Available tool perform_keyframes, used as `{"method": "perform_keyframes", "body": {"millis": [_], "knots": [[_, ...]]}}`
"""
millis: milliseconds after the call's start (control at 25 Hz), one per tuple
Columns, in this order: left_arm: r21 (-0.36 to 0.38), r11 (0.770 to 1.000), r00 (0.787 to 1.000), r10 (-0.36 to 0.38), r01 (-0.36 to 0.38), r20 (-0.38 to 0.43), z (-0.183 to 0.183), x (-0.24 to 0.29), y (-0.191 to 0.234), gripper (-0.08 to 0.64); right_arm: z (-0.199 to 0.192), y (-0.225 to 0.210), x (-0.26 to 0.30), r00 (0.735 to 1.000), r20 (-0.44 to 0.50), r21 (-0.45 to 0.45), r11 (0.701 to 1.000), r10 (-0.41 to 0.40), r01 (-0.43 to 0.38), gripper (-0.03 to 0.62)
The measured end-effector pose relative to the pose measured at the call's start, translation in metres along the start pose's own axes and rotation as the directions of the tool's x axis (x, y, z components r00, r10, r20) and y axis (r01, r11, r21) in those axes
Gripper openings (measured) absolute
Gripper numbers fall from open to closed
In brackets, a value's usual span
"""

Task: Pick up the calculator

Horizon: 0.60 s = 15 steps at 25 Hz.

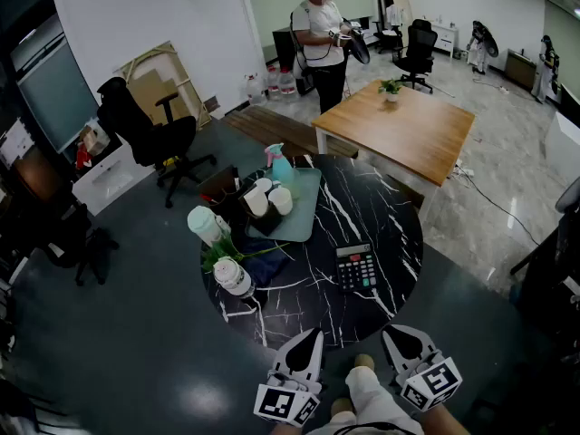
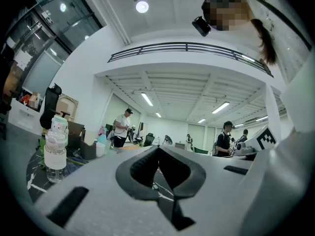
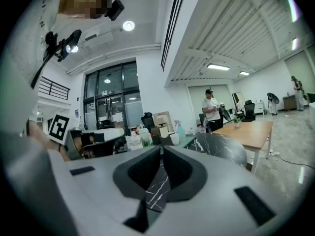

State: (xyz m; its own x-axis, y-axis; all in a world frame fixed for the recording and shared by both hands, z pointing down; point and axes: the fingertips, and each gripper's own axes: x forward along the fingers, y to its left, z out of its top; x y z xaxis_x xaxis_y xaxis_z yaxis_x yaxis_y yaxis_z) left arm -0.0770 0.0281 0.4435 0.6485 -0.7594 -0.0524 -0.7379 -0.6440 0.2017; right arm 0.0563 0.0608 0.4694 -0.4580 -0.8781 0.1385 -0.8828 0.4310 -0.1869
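Note:
The black calculator [image 1: 355,267] lies flat on the round black marble table [image 1: 381,216], near the table's front right. Both grippers hover at the near edge of the table, short of the calculator and pointing roughly level. My left gripper [image 1: 314,333] is to the calculator's near left, and its jaws meet at the tips with nothing between them [image 2: 158,148]. My right gripper [image 1: 389,332] is to the near right, shut and holding nothing [image 3: 161,149]. Neither gripper view shows the calculator.
A clear water bottle [image 1: 232,275] stands at the table's left edge, also in the left gripper view [image 2: 55,149]. White cups [image 1: 256,202], a spray bottle [image 1: 278,163] and a tray [image 1: 304,211] fill the far left. A wooden table [image 1: 399,125], an office chair [image 1: 145,134] and a person [image 1: 322,34] are beyond.

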Motion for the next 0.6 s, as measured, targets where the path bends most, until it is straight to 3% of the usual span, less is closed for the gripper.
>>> {"method": "perform_keyframes", "body": {"millis": [360, 480, 600], "knots": [[-0.027, 0.997, 0.997, 0.072, -0.073, -0.022, -0.020, 0.054, 0.045, 0.007, -0.021, -0.066, 0.067, 0.991, -0.119, 0.074, 0.996, 0.057, -0.048, 0.009], [-0.027, 0.998, 0.998, 0.061, -0.061, -0.032, -0.029, 0.077, 0.049, 0.007, -0.026, -0.094, 0.087, 0.986, -0.158, 0.093, 0.995, 0.056, -0.042, 0.011], [-0.029, 0.998, 0.998, 0.056, -0.058, -0.041, -0.034, 0.099, 0.052, 0.007, -0.033, -0.121, 0.113, 0.977, -0.202, 0.136, 0.990, 0.065, -0.038, 0.086]]}}
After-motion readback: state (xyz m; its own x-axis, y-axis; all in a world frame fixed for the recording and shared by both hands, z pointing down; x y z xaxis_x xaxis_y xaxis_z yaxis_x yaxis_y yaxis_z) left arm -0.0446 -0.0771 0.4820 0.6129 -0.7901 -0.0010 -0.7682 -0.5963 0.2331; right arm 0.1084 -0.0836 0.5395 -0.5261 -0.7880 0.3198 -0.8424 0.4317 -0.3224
